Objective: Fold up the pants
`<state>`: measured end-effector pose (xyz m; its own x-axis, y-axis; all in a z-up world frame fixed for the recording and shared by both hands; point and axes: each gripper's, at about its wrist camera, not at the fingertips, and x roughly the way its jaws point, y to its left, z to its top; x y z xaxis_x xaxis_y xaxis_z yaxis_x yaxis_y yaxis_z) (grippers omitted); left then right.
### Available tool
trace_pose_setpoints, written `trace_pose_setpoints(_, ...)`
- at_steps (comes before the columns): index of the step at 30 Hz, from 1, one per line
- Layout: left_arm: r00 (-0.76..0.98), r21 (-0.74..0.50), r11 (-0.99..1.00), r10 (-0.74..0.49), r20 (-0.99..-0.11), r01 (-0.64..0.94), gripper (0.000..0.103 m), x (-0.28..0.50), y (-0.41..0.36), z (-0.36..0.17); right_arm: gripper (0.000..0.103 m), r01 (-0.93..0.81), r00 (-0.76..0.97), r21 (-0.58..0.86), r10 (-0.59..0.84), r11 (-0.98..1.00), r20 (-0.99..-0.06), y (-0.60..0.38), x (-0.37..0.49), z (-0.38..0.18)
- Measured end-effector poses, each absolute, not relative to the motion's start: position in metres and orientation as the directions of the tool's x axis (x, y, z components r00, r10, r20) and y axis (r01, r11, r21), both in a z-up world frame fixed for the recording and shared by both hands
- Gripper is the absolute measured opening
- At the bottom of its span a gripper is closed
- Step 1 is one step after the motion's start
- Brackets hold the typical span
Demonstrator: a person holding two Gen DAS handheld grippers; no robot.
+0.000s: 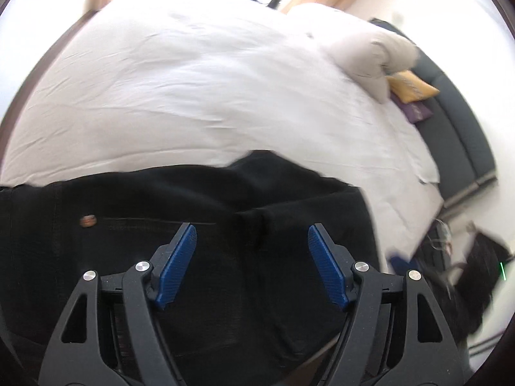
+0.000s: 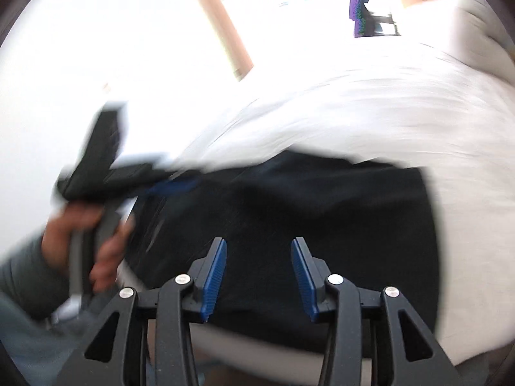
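Pants [image 1: 199, 257], black, folded on wrinkled white sheet [image 1: 180, 96]; both grippers' ribbed blue jaws spread, empty.

The pants [image 1: 199, 199] were matt black cloth, and the bed [image 1: 180, 96] wore creased white cloth. Each hand-held gripper [image 1: 252, 241] had matt black plastic arms and ribbed blue pads [image 1: 180, 257].

The black pants [image 1: 193, 199] lie folded on a white bed sheet [image 1: 193, 90], with a small copper button [image 1: 87, 220] at the left. The left gripper [image 1: 252, 247], black with blue ribbed pads [image 1: 180, 263], hangs above the cloth; its jaws stand apart and nothing is between them. A cream rolled duvet [image 1: 370, 54] and a yellow cushion [image 1: 413, 87] lie at the far right.
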<state>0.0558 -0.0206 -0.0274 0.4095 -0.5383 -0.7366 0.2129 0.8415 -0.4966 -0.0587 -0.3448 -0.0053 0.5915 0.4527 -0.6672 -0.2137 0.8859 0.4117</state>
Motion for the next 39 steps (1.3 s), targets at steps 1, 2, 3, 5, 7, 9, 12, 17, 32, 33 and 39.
trace_pose_setpoints(1, 0.394, -0.515, 0.823, -0.568, -0.723, 0.241, 0.071, 0.054, -0.03, -0.027, 0.046, -0.159, 0.61, 0.43, 0.431, 0.889, -0.665, -0.363, -0.05, -0.006)
trace_pose_setpoints(2, 0.368, -0.536, 0.799, -0.601, -0.709, 0.272, 0.071, 0.052, -0.042, -0.029, 0.046, -0.124, 0.625, 0.445, 0.418, 0.887, -0.659, -0.375, -0.042, -0.007)
trace_pose_setpoints(3, 0.345, -0.547, 0.784, -0.62, -0.705, 0.294, 0.071, 0.053, -0.057, -0.031, 0.046, -0.098, 0.635, 0.486, 0.43, 0.869, -0.641, -0.39, -0.03, -0.01)
trace_pose_setpoints(5, 0.296, -0.536, 0.765, -0.637, -0.712, 0.357, 0.071, 0.044, -0.091, -0.042, 0.045, -0.047, 0.628, 0.535, 0.441, 0.844, -0.641, -0.407, -0.007, -0.023)
trace_pose_setpoints(7, 0.257, -0.515, 0.763, -0.628, -0.735, 0.392, 0.071, 0.039, -0.112, -0.057, 0.045, -0.034, 0.599, 0.558, 0.464, 0.829, -0.653, -0.411, 0.014, -0.04)
trace_pose_setpoints(9, 0.212, -0.506, 0.764, -0.615, -0.76, 0.401, 0.071, 0.042, -0.124, -0.077, 0.045, 0.004, 0.567, 0.549, 0.45, 0.836, -0.689, -0.412, 0.033, -0.064)
trace_pose_setpoints(12, 0.216, -0.467, 0.763, -0.598, -0.772, 0.446, 0.071, 0.041, -0.127, -0.094, 0.026, 0.053, 0.527, 0.518, 0.417, 0.854, -0.74, -0.421, 0.051, -0.101)
trace_pose_setpoints(17, 0.249, -0.429, 0.76, -0.593, -0.766, 0.488, 0.071, 0.027, -0.123, -0.078, 0.023, 0.137, 0.576, 0.549, 0.384, 0.825, -0.722, -0.446, 0.035, -0.09)
trace_pose_setpoints(32, 0.289, -0.341, 0.753, -0.566, -0.772, 0.564, 0.071, -0.004, -0.114, -0.086, 0.044, 0.001, 0.512, 0.669, 0.575, 0.743, -0.638, -0.402, -0.035, -0.078)
trace_pose_setpoints(33, 0.297, -0.336, 0.775, -0.545, -0.784, 0.536, 0.071, 0.001, -0.113, -0.09, 0.045, -0.031, 0.532, 0.677, 0.585, 0.736, -0.612, -0.399, -0.027, -0.069)
trace_pose_setpoints(39, 0.298, -0.409, 0.794, -0.565, -0.769, 0.451, 0.071, 0.009, -0.079, -0.092, 0.061, -0.084, 0.479, 0.785, 0.715, 0.614, -0.509, -0.368, 0.055, -0.082)
